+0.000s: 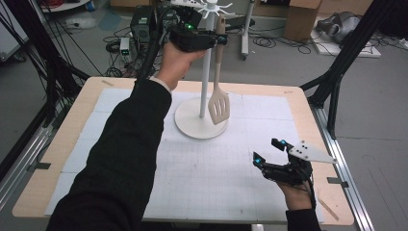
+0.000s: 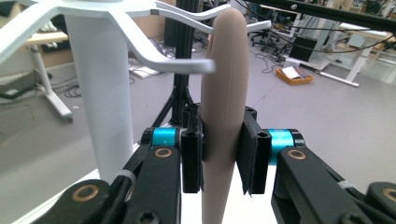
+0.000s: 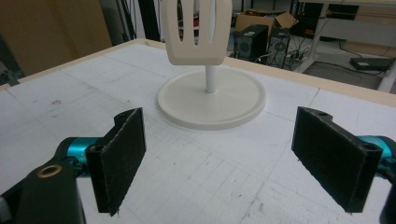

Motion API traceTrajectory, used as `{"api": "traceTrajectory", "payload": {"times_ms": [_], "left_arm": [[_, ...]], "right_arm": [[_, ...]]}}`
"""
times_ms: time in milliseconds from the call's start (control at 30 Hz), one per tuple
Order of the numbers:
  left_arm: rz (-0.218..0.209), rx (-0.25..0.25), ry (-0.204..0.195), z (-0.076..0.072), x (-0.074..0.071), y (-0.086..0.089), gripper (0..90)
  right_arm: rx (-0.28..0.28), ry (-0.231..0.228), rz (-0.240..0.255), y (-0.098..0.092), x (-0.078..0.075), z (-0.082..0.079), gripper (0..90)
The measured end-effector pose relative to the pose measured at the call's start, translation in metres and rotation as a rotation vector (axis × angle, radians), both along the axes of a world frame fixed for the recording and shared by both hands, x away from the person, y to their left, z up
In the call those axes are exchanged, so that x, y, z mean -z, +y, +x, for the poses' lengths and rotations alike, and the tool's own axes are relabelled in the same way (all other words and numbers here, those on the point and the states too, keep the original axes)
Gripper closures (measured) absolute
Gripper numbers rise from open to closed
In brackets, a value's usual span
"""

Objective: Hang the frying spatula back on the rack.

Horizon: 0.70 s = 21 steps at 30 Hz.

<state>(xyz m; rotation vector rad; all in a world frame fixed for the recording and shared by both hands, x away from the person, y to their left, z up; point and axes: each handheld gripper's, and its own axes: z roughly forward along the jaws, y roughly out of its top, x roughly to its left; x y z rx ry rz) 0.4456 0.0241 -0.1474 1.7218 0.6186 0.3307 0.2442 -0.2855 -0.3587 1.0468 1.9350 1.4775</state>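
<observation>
A beige slotted spatula [image 1: 219, 107] hangs upright beside the pole of a white utensil stand [image 1: 206, 77], its blade just above the stand's round base [image 1: 190, 126]. My left gripper [image 1: 220, 39] is raised high and shut on the spatula's handle [image 2: 224, 93] near its top. A white hook arm [image 2: 159, 58] of the stand reaches the handle; whether it carries the handle I cannot tell. My right gripper [image 1: 267, 151] rests low over the mat at the front right, open, with nothing between its pads [image 3: 119, 154]. It faces the spatula's blade [image 3: 196, 32] and the base [image 3: 210, 100].
A white gridded mat [image 1: 202, 178] covers the wooden table [image 1: 308, 120]. Black frame legs [image 1: 337, 82] stand off the table's right side. Cables, boxes and equipment [image 1: 139, 24] lie on the floor beyond the far edge.
</observation>
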Motion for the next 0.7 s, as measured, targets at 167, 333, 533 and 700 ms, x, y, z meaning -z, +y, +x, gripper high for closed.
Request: {"api": "traceTrajectory", "payload": {"times_ms": [167,333,533,700], "left_arm": [[-0.009,-0.015,-0.031,-0.007,0.005,0.010,58.4],[-0.025,-0.044,-0.074,-0.020,0.017,0.029,48.0],[-0.064,-0.039,-0.104,-0.034,0.035,0.057,35.7],[-0.078,-0.043,-0.131,-0.055,0.061,0.076,16.7]], "right_arm": [[0.005,0.008,-0.002,-0.001,0.001,-0.001,16.7],[0.005,0.003,-0.005,-0.001,0.002,0.000,16.7],[-0.002,0.010,-0.016,0.003,0.004,0.001,16.7],[0.000,0.015,-0.021,0.004,0.005,0.002,16.7]]}}
